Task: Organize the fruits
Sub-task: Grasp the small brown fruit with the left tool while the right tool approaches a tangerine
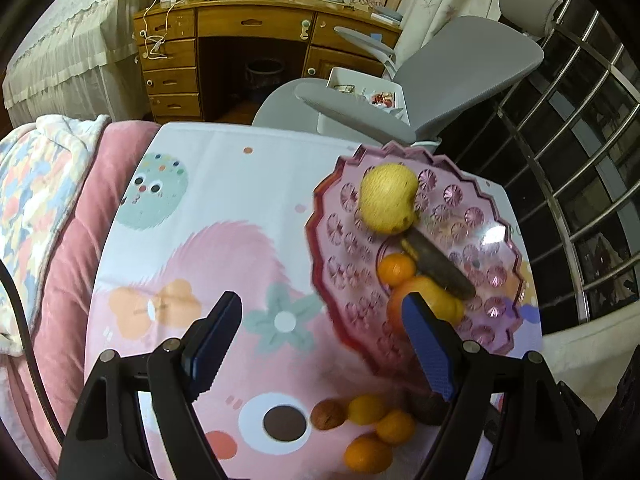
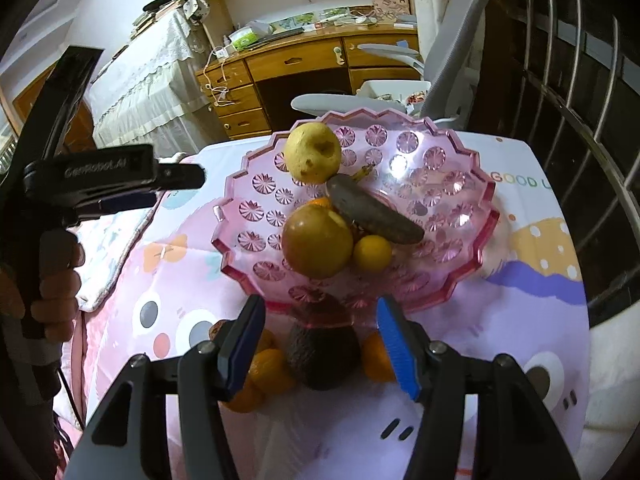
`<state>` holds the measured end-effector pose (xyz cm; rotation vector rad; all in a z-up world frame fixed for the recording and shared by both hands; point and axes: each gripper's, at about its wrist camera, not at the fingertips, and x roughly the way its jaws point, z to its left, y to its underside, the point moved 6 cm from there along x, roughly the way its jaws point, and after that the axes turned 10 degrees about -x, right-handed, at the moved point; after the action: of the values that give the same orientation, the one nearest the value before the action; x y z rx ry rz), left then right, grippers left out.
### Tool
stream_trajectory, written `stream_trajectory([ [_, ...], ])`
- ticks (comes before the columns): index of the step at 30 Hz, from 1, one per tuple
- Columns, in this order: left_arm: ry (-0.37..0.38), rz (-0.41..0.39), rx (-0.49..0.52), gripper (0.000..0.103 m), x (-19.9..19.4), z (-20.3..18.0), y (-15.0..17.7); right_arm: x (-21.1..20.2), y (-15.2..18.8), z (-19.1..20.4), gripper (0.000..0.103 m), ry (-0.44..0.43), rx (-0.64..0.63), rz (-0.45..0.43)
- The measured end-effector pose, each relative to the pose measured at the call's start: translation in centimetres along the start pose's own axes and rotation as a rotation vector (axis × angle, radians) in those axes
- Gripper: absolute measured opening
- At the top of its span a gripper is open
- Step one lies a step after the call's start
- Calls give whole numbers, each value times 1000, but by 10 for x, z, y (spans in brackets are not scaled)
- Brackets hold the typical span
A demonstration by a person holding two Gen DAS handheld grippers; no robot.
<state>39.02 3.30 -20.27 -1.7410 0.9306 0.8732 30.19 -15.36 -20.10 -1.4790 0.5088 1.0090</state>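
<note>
Landmark: the pink bowl, which stood on the counter under a cartoon-print cloth.

Left of the bowl, in the right wrist view, a hand gripped the left tool, seen side-on and pointing toward the bowl's left rim. In the left wrist view the left tool hung with its jaws wide apart and nothing between them; its right pad overlapped the bowl's near rim in the picture.

Inside the bowl lay a yellow pear at the far left, a browned banana running from the pear toward the right, a large orange at the near side, a small tangerine touching the orange's right side, and another tangerine behind the orange.

Just outside the bowl's near rim, on the counter, sat an avocado with loose tangerines to its left and one more to its right. A brown nut lay left of that cluster.

The right tool hovered over the avocado, jaws apart, pads not touching it.
</note>
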Motion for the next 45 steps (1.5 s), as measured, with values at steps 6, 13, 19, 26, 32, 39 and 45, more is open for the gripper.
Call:
stream_trajectory([
  [6,-4,24,10,81,-6,24,18,-1,15,15,59,9,53,11],
  [13,14,53,7,81,-9,43,36,1,30,34,59,6,86,23],
  [19,26,112,20,81,0,46,54,3,43,56,59,-24,90,28],
  [26,38,208,61,81,24,40,77,16,52,74,59,-45,92,48],
  [32,28,289,114,80,46,29,93,32,63,81,59,-31,107,84],
  [39,26,348,143,68,67,22,106,46,70,87,59,-36,110,124],
  [45,52,381,145,52,77,20,109,53,72,89,57,-34,118,136],
])
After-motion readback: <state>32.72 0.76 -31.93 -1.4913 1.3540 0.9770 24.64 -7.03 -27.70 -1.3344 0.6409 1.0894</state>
